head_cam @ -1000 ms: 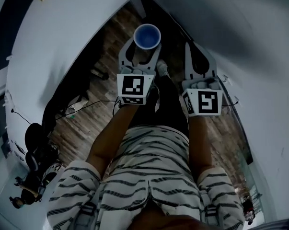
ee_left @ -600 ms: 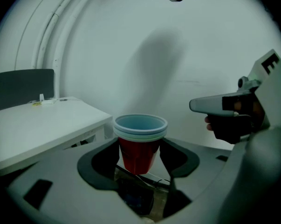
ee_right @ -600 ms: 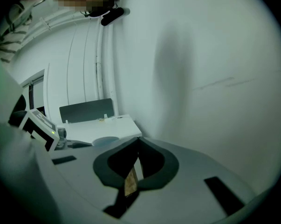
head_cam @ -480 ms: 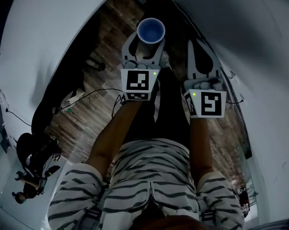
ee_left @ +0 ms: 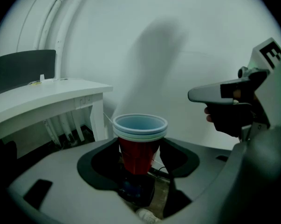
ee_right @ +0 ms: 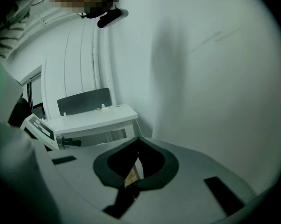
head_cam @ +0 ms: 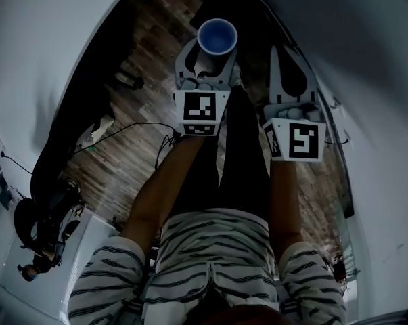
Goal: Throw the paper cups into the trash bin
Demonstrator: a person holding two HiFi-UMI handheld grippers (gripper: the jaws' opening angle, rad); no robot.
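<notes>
Two tools are held out side by side over the wooden floor. The left tool is clamped on the paper cups, a nested stack that is red outside and pale blue within. The stack is pinched low on the red wall and carried upright, mouth up. At least two rims are seen; the exact count cannot be told. The right tool is closed on nothing, with only a sliver of floor seen at its tips. No trash bin is found in any view, so the step in hand is judged to be the carry. The stack should be held upright and the squeeze steady, since thin paper walls are likely to buckle and nested cups may slide apart if tipped. Release is best saved until the stack is directly above the bin's mouth and low to it, so the cups drop in together. The cable on the floor should be stepped around.
</notes>
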